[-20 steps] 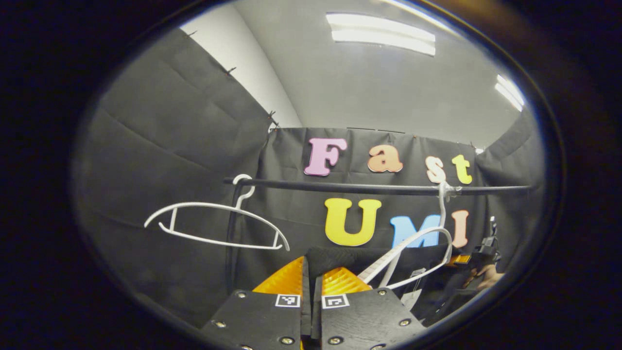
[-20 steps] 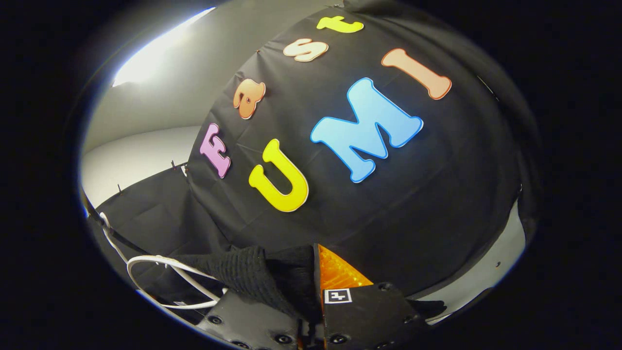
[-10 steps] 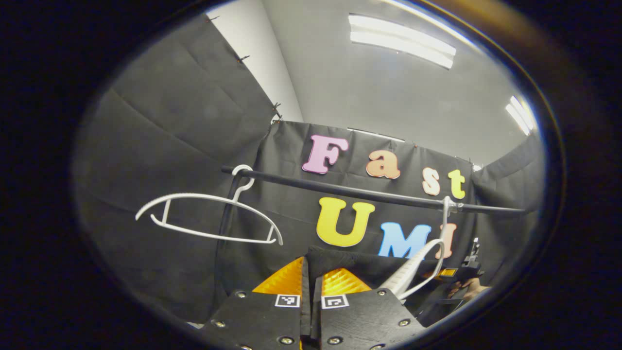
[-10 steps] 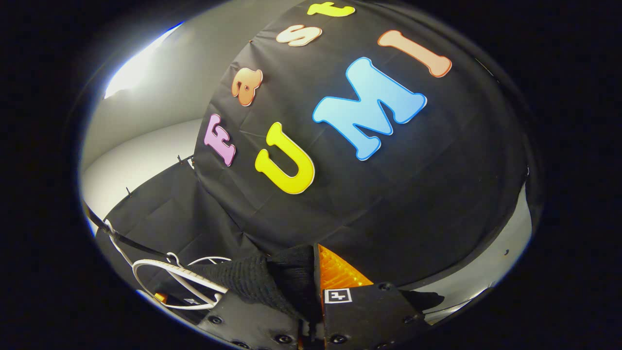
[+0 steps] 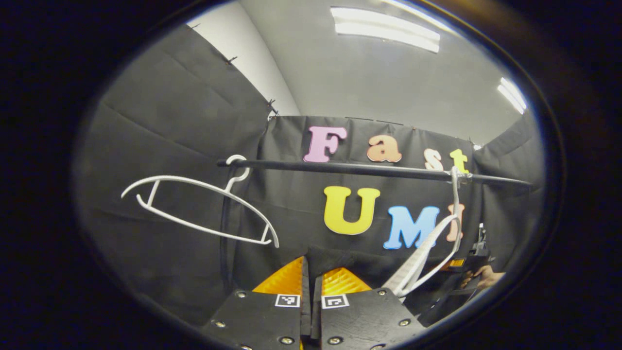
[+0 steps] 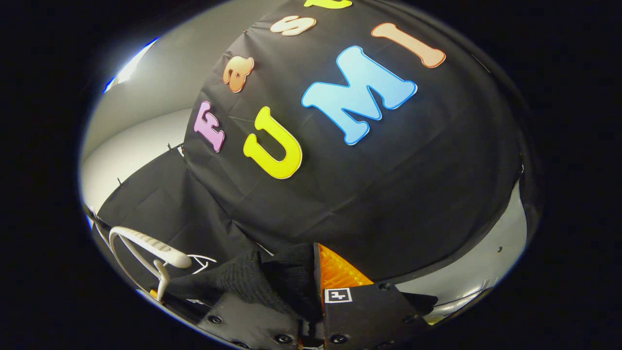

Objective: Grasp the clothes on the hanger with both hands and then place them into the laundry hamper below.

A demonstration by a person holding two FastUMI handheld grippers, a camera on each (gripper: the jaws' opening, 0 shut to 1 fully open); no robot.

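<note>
Change, garment hanger [image 5: 427,253]: swung from a flatter lie a second ago to hang steeply off the rail [image 5: 369,168], one arm bared of cloth; in the right gripper view the same hanger [image 6: 146,243] now stands clear above the knit.
Change, spare hanger [image 5: 194,204]: tilted more than a second ago, still hooked on the rail's left end.
Left gripper [image 5: 311,282]: fingers narrow, nearly together, pinching an edge of the black garment [image 5: 359,265].
Right gripper [image 6: 311,282]: fingers close together, clamped on a bunch of the black garment [image 6: 262,279].
Meaning for task: garment judged to be sliding off its hanger, held at both ends; lowering into the hamper not yet begun.
Hamper: position cannot be told from these views.
Surface: no counter in sight; pale floor [image 6: 486,277] at the foot of the cloth wall.
Room: black cloth wall [image 5: 170,146], grey ceiling with strip lights [image 5: 384,29].
</note>
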